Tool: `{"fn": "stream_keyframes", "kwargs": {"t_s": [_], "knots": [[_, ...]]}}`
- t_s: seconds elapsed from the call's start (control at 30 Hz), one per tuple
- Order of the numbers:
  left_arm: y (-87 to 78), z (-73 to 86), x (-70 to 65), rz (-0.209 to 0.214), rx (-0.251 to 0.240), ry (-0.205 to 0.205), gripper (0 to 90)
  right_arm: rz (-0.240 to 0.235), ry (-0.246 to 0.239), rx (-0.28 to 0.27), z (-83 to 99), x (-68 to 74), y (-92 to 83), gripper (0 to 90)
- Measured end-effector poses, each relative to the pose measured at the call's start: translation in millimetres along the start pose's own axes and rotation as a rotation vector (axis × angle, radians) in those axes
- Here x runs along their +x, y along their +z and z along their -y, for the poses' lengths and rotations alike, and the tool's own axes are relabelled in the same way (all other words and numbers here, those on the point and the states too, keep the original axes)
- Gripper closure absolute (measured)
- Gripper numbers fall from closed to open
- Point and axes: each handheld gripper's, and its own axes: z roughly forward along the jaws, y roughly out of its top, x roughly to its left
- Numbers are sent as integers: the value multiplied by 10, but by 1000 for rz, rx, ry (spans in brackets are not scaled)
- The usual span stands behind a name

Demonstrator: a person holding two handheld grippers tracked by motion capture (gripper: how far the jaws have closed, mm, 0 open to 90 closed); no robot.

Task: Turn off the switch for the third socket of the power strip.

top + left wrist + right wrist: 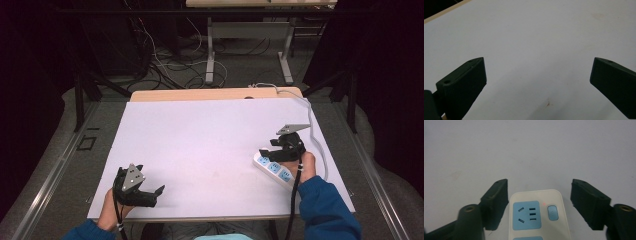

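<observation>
1. Right gripper (276,145) sits at the table's right side, held in a hand (306,166) whose blue sleeve (325,205) enters from the bottom right corner; its jaws point left and away from the person.
2. Its jaws stand wide apart, astride the end of a white power strip (537,215) without touching it.
3. That power strip (274,168) lies flat on the white table (210,145) near the right edge, its long axis running diagonally from the far left to the near right; its blue sockets (526,215) face up, with a switch (552,212) beside the end socket.
4. Left gripper (152,192) rests low at the near left corner, pointing right, jaws spread wide with bare tabletop between them.
</observation>
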Motion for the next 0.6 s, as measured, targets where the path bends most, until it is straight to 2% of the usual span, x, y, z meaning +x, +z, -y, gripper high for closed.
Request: {"fn": "stream_keyframes", "kwargs": {"t_s": [0.07, 0.1, 0.13, 0.17, 0.33, 0.43, 0.47, 0.6], "knots": [[-1, 0, -2, -1, 0, -2, 3, -3, 2, 1, -1, 1, -5, 469], [-1, 0, 0, -3, -3, 0, 3, -4, -10, -1, -1, -4, -7, 531], [-1, 1, 0, -4, -4, 0, 4, -9, -5, -2, -7, 6, -14, 634], [-1, 1, -1, 0, -3, -3, 4, -9, -5, -2, -7, 6, -14, 634], [2, 3, -4, -3, -8, -5, 4, -9, -14, -8, -18, 28, -47, 856], [-2, 1, 2, -3, -6, 0, 4, -12, -10, -10, -20, 36, -64, 900], [1, 4, -9, 8, -5, -18, 3, -6, -8, -10, -20, 40, -64, 900], [-2, 1, -1, -2, -3, 0, 4, 10, 4, -4, -18, 42, -62, 900]]}}
